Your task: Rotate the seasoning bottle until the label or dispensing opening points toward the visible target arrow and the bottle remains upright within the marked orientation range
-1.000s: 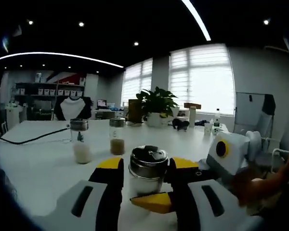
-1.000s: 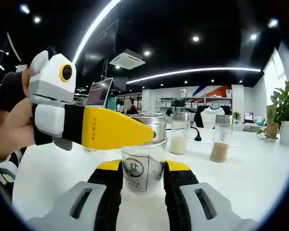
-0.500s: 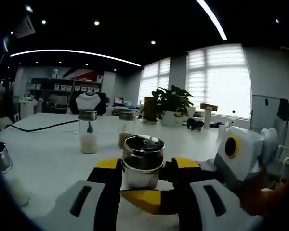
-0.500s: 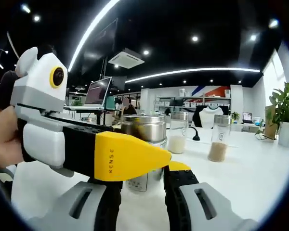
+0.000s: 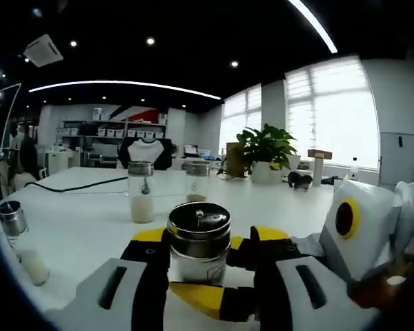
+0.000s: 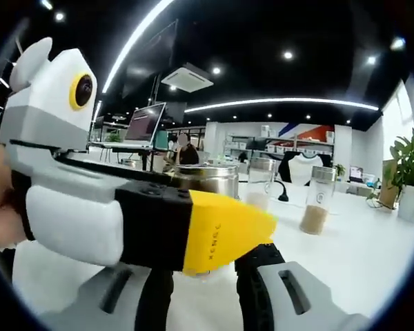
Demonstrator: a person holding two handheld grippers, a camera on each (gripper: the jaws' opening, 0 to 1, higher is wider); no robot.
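Both grippers' jaws grip the upright seasoning bottle (image 5: 197,243) on the table (image 5: 83,231); no target arrow visible, so rotation seems unfinished.

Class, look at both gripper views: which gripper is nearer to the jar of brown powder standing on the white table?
Right, probably. The brown powder jar stands just beyond the right gripper; from the left gripper it lies farther back, behind the steel-lidded seasoning bottle.
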